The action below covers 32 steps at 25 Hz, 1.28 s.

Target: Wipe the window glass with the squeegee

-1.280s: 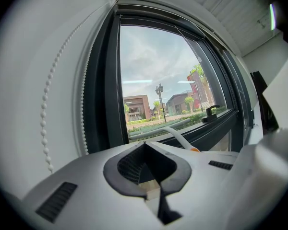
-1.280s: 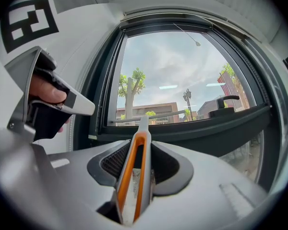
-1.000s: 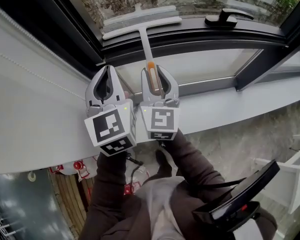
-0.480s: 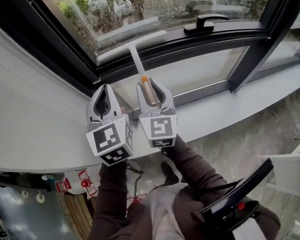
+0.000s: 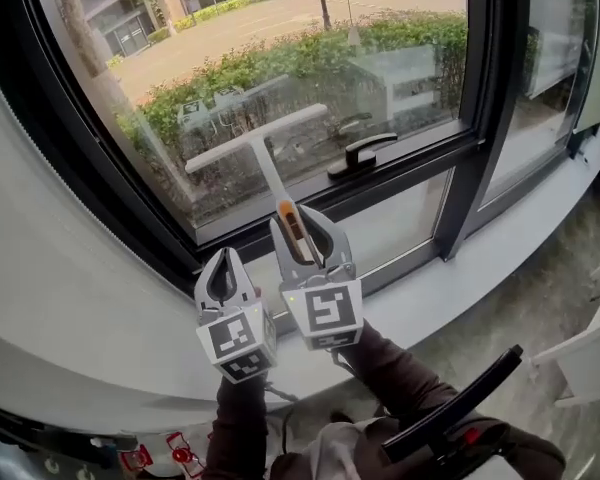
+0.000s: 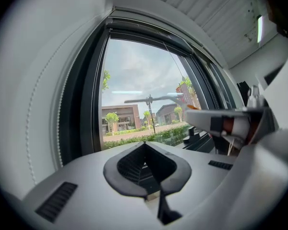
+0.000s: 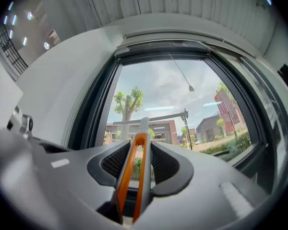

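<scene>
Head view: right claw (image 5: 301, 226) clamped on squeegee (image 5: 268, 168) handle; handle runs ahead, blade crosswise by window glass (image 5: 280, 48). Left claw (image 5: 223, 255) closed, empty.

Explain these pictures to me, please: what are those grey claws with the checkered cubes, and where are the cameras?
No robot here: a person holds a grasping tool in each hand. One picture comes from a camera on the person's head, looking down; the other two come from cameras riding on each tool. The right tool is clamped on the orange-and-white handle of a squeegee, whose blade is held up before the window glass. The left tool is closed and holds nothing. Below runs a white sill.
</scene>
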### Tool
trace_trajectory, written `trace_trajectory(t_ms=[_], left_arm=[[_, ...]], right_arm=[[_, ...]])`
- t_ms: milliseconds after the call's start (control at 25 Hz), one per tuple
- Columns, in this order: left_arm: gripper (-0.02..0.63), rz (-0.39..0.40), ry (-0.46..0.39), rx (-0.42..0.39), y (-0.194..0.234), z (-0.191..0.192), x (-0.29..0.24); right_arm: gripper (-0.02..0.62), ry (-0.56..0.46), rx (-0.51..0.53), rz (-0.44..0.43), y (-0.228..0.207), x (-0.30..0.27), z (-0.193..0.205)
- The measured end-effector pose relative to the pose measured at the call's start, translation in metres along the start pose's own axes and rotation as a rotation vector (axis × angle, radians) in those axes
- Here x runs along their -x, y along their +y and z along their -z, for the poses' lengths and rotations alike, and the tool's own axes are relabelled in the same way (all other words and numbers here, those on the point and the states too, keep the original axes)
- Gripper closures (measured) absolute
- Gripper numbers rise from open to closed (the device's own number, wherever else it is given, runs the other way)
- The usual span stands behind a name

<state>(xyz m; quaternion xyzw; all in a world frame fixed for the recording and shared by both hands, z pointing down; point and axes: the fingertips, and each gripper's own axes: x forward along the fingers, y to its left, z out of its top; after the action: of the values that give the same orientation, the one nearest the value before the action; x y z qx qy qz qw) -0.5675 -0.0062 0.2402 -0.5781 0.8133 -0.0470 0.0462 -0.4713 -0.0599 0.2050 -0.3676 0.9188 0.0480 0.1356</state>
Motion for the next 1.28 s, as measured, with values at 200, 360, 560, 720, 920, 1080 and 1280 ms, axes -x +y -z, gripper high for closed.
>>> trace_trajectory(t_ms=[200, 360, 560, 720, 920, 1080, 1280], left_arm=[[0.604, -0.022, -0.056, 0.012, -0.015, -0.034, -0.020], [0.604, -0.054, -0.082, -0.001, -0.027, -0.053, -0.033], [0.604, -0.104, -0.082, -0.008, -0.033, -0.056, -0.047], [0.604, -0.138, -0.097, -0.009, -0.031, -0.065, -0.050], [0.604, -0.160, -0.089, -0.002, -0.029, -0.062, -0.048], [0.604, -0.183, -0.086, 0.007, -0.024, -0.062, -0.046], [0.604, -0.187, -0.083, -0.012, -0.019, -0.057, -0.048]], right_arm=[[0.463, -0.147, 0.053, -0.037, -0.031, -0.032, -0.080], [0.463, -0.208, 0.051, -0.066, -0.051, -0.055, -0.116], [0.463, -0.261, 0.040, -0.090, -0.072, -0.077, -0.139], [0.463, -0.279, 0.037, -0.093, -0.080, -0.088, -0.145], [0.463, -0.306, 0.034, -0.094, -0.082, -0.095, -0.150], [0.463, -0.319, 0.030, -0.104, -0.085, -0.100, -0.154], [0.463, -0.332, 0.038, -0.103, -0.096, -0.108, -0.156]])
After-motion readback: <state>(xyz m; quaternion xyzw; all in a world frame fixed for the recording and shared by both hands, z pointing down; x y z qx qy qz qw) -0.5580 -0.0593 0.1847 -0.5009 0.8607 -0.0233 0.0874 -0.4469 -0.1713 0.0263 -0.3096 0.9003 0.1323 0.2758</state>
